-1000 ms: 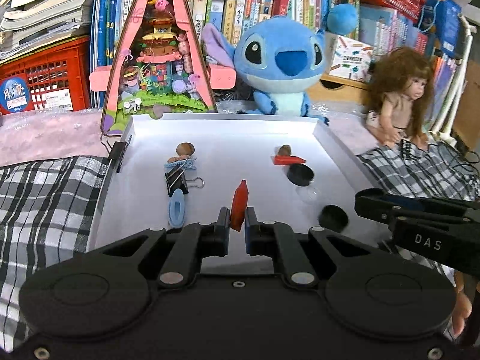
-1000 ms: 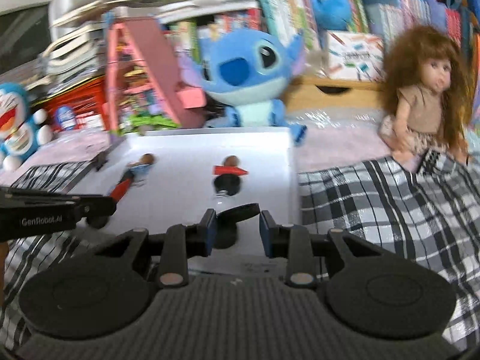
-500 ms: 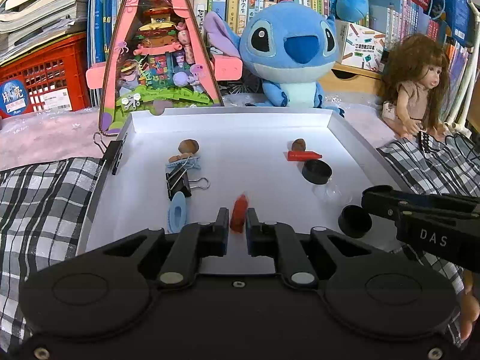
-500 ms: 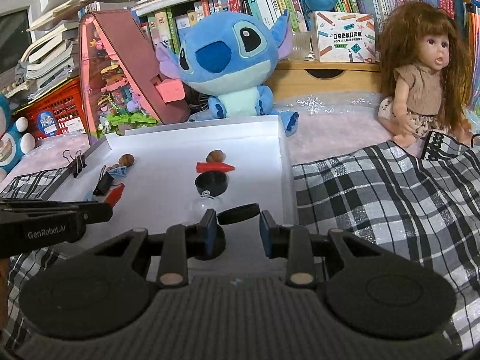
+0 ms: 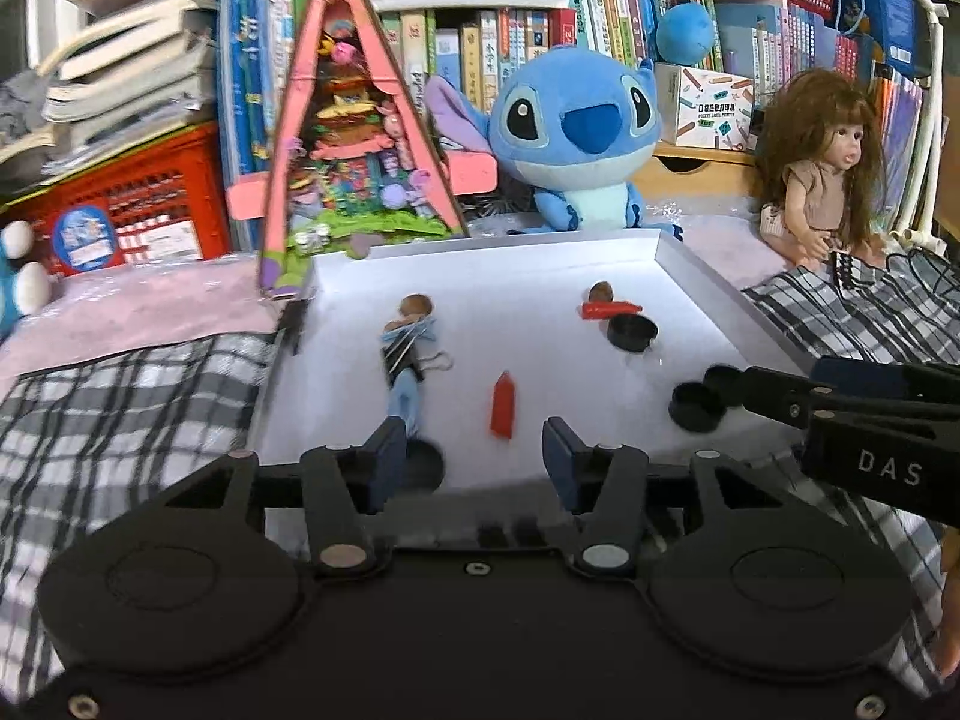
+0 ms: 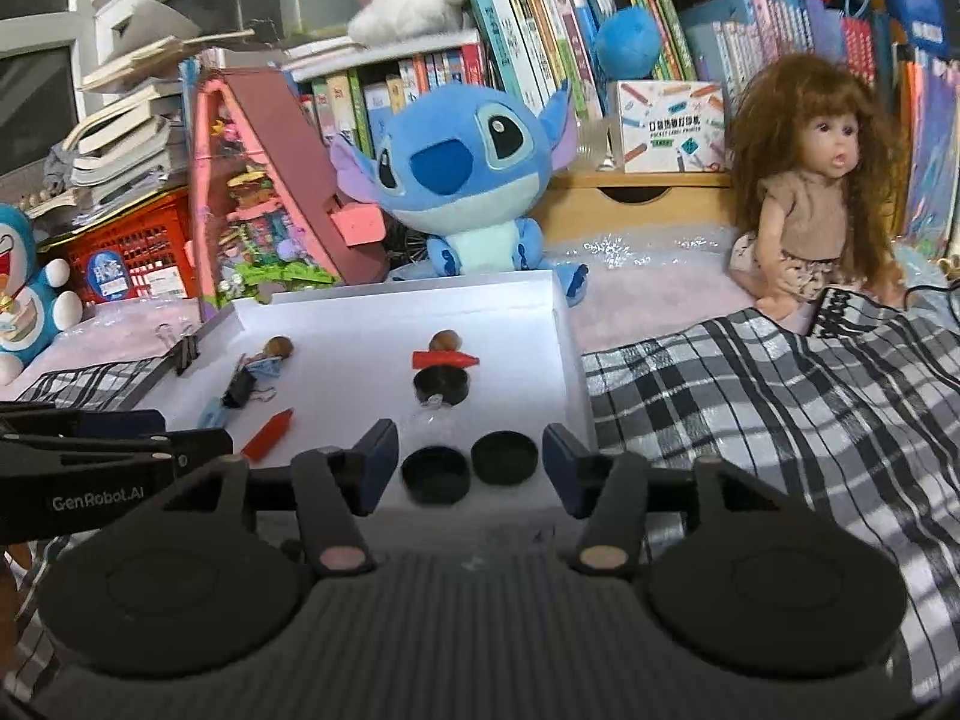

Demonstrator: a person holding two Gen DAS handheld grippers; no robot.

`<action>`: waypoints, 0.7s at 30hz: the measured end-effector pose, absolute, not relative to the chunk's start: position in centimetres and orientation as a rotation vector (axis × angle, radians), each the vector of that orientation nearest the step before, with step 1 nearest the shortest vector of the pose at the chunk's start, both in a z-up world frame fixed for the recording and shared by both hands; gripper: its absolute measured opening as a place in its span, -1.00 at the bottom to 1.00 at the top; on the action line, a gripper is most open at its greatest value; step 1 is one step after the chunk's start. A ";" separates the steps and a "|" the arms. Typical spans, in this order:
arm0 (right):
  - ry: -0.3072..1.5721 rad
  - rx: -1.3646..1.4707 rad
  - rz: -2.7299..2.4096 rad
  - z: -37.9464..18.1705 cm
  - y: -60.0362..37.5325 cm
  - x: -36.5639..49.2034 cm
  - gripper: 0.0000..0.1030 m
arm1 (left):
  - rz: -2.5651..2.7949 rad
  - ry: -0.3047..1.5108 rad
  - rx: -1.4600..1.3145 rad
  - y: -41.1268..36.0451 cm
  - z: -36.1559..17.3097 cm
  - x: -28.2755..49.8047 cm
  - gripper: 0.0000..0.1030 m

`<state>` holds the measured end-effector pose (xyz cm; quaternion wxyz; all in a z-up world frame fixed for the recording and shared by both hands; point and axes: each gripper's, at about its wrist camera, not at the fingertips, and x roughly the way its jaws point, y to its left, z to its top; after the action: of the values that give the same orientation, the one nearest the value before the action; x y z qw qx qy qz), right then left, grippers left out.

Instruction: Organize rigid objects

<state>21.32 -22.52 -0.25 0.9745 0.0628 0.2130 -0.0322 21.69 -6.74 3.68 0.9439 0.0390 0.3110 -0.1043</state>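
Left wrist view: the left gripper (image 5: pixel 468 450) is spreading its jaws over the near edge of the white tray (image 5: pixel 708 276), gripping nothing; a red crayon (image 5: pixel 503 405) is lying loose on the tray floor just beyond the fingertips. Right wrist view: the right gripper (image 6: pixel 470 456) is also widening, holding nothing, while two black caps (image 6: pixel 468 471) are resting side by side in the tray's near right corner, between its fingers without touching them.
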 end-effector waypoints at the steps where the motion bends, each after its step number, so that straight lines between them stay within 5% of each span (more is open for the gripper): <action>1: 0.423 0.126 -0.069 -0.2 -22.2 20.6 0.38 | -0.206 0.630 0.076 -6.5 3.7 20.9 -0.04; 13: 0.479 0.065 -0.074 -3.2 -19.2 16.3 0.63 | -0.137 0.708 0.021 -3.7 0.3 15.8 0.00; 21: 0.559 0.042 -0.118 -4.7 -18.8 17.2 0.82 | -0.122 0.667 0.051 -3.9 -0.5 15.6 0.30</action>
<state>17.18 -18.80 -4.74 0.9593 0.0207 0.2755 -0.0580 15.60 -3.86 -0.48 0.9428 0.0250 0.3270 -0.0597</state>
